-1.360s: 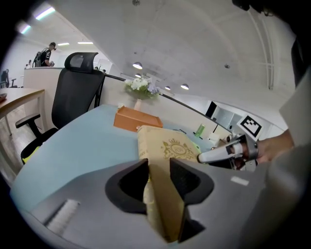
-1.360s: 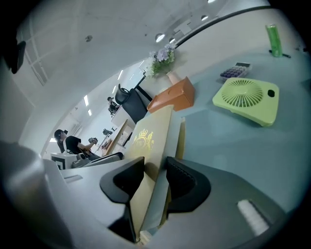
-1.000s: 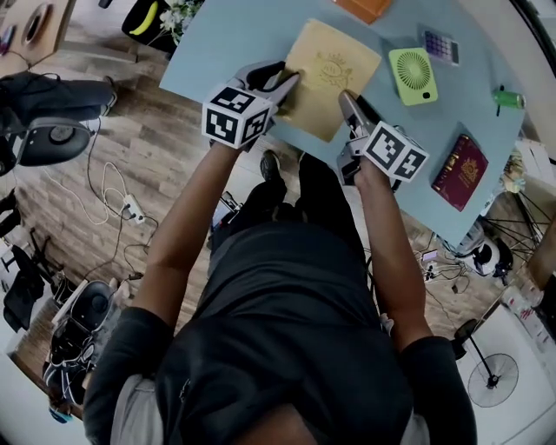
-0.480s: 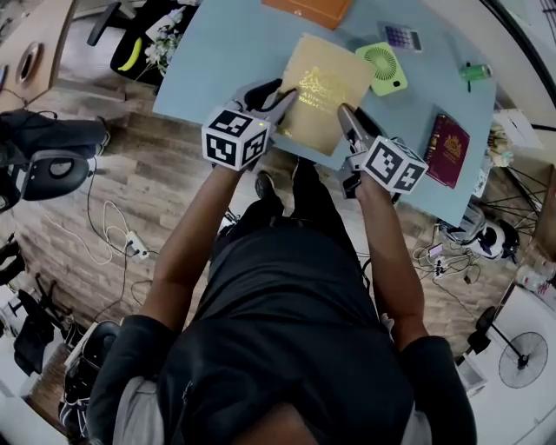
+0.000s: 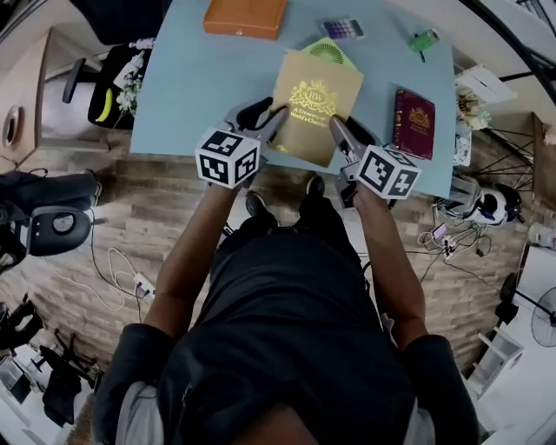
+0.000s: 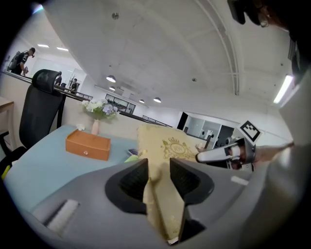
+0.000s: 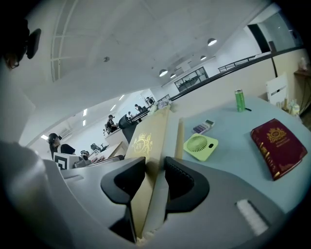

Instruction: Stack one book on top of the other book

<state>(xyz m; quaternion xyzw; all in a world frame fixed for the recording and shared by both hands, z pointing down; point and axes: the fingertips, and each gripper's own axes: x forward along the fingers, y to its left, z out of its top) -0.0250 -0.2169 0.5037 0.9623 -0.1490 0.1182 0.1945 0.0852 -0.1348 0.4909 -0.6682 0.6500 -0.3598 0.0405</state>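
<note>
A gold-covered book (image 5: 313, 102) hangs lifted above the blue table (image 5: 208, 87), held at its two near corners. My left gripper (image 5: 276, 117) is shut on the book's left edge (image 6: 163, 194). On the opposite side my right gripper (image 5: 334, 126) is shut on the right edge (image 7: 148, 194). A dark red book (image 5: 413, 122) lies flat on the table to the right, also seen as the red book (image 7: 278, 147) in the right gripper view. Neither gripper touches it.
A green handheld fan (image 5: 327, 50) lies partly hidden behind the gold book. An orange box (image 5: 245, 17) sits at the table's far side, with a small calculator (image 5: 342, 29) and a green can (image 5: 424, 40) nearby. Office chair and cables are on the floor at left.
Both grippers have risen and moved forward with the gold book, which has come up off the table and tilted. The red book has not moved.
</note>
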